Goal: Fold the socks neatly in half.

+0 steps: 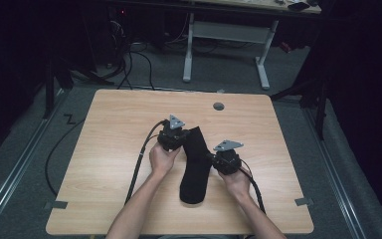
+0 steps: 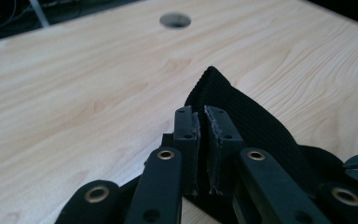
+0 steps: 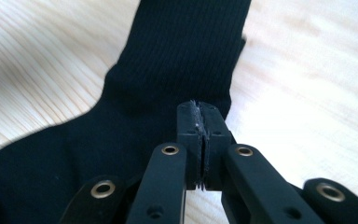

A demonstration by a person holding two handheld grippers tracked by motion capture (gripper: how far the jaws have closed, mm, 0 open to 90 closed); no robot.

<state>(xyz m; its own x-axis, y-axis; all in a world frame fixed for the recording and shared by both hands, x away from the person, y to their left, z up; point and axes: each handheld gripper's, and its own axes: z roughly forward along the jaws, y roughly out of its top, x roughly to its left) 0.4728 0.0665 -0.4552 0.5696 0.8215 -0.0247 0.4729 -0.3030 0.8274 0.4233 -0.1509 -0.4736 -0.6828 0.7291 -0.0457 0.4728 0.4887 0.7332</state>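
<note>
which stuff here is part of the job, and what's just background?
In the job:
- black ribbed fabric sock
- left tool, shut beside the sock's cuff
- right tool, shut at its edge

Background:
- light wooden table
- round grey table hole
- white-legged desk

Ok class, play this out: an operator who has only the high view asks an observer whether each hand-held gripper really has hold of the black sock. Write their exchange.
Operator: From above I cannot see the tips of the left hand-held gripper. Are they closed?
Observer: Yes. In the left gripper view its pads are shut, and the ribbed cuff of the black sock rises off the table right at them, so it looks pinched.
Operator: And the right hand-held gripper?
Observer: Its jaws meet with no gap, and their tips sit at the sock's edge near the heel bend. I cannot tell whether fabric is caught between them.
</note>
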